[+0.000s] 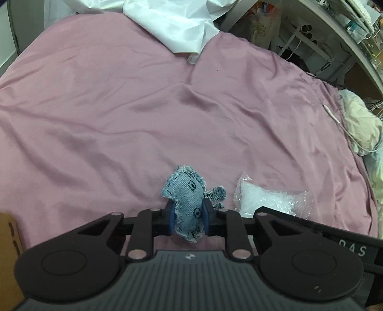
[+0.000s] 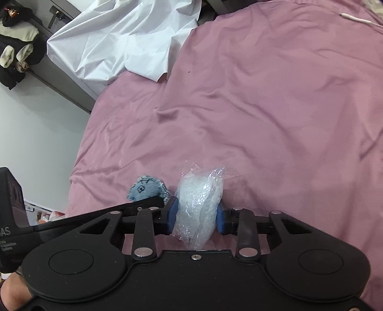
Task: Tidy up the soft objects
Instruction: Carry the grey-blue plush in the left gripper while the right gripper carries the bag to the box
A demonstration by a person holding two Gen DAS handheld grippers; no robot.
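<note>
My left gripper (image 1: 188, 219) is shut on a small blue denim plush toy (image 1: 188, 193) with frayed edges, held over the pink bed sheet (image 1: 119, 107). My right gripper (image 2: 197, 215) is shut on a clear plastic bag of white soft filling (image 2: 199, 198). The two grippers are side by side. The bag shows in the left wrist view (image 1: 270, 197) to the right of the toy. The toy shows in the right wrist view (image 2: 146, 189) to the left of the bag, partly behind the left gripper's body.
A white sheet (image 1: 177, 21) lies crumpled at the bed's far end. A cream cloth bundle (image 1: 359, 124) and a white cable (image 1: 335, 117) lie at the right edge. A cardboard box corner (image 1: 9, 239) is low left. Shelving stands beyond the bed.
</note>
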